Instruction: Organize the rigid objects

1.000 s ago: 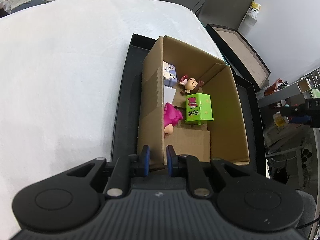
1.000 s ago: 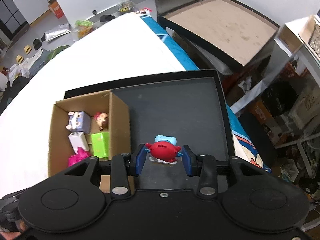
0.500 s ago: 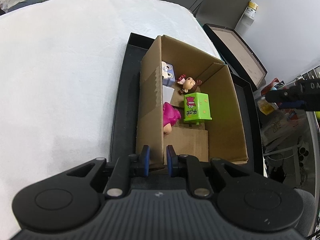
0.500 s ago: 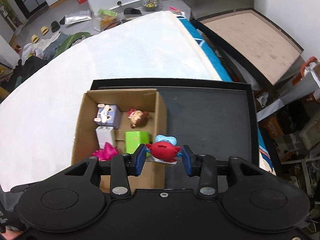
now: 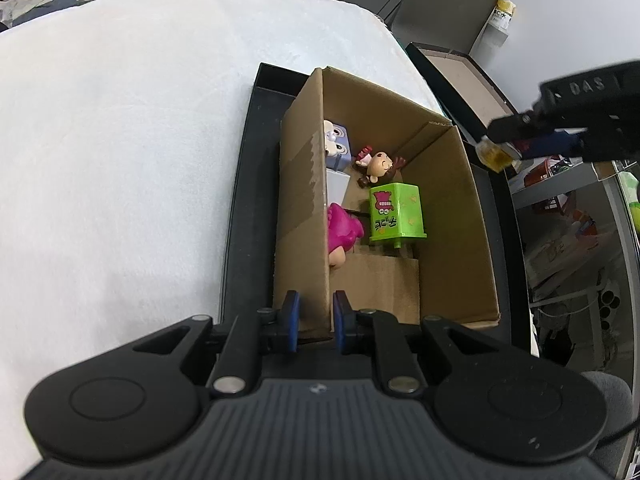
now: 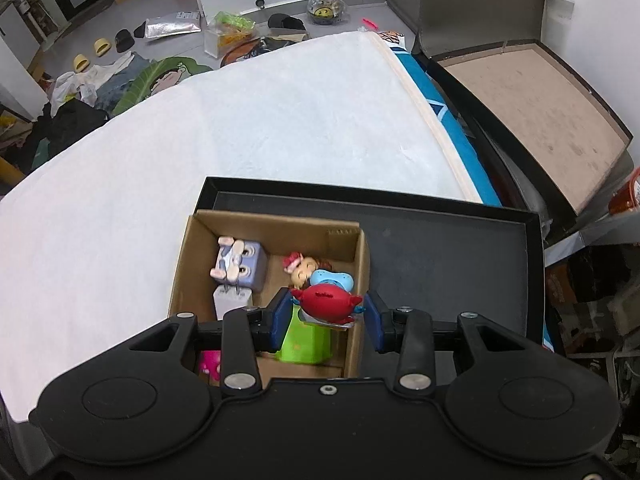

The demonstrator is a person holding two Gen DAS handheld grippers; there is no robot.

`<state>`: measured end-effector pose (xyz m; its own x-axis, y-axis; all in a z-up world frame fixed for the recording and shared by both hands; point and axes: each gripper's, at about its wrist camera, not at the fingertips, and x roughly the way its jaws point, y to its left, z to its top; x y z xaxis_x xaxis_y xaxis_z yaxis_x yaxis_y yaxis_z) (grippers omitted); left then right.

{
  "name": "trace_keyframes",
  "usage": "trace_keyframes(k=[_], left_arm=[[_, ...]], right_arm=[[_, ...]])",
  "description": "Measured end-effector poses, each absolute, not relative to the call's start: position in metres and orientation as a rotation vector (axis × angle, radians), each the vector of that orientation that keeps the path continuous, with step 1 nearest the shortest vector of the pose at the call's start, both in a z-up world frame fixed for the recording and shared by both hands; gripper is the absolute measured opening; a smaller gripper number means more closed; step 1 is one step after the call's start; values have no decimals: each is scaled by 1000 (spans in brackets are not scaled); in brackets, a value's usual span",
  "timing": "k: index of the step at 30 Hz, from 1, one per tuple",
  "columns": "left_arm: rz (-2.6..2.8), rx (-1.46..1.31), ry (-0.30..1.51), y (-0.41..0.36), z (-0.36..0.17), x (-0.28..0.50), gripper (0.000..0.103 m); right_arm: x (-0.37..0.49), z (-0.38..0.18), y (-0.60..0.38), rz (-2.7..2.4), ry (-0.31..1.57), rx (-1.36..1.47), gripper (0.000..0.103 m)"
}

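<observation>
The right gripper [image 6: 327, 316] grasps a red toy [image 6: 326, 305] above the box [image 6: 360, 264]. The left gripper [image 5: 314, 316] pinches the box wall

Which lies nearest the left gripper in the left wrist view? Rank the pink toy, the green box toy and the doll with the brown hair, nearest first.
From the left gripper, which grips the cardboard box wall:
1. Pink toy, against the left wall.
2. Green box toy, mid-box, to the right.
3. Doll with the brown hair, toward the far end.
</observation>
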<state>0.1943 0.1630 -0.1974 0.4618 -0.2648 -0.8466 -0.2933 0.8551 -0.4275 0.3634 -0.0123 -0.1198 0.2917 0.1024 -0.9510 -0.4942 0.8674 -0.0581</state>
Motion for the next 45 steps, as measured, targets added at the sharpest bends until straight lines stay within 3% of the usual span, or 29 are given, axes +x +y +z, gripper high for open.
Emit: trace_keyframes(k=[13,45], left_arm=[[23,-578,1113,163,-199,195,16],[44,-575,1075,159,-184,191,16]], right_arm=[[379,-153,-1,390,1228,-371,41],[333,-95,-110,445,1227,-108,59]])
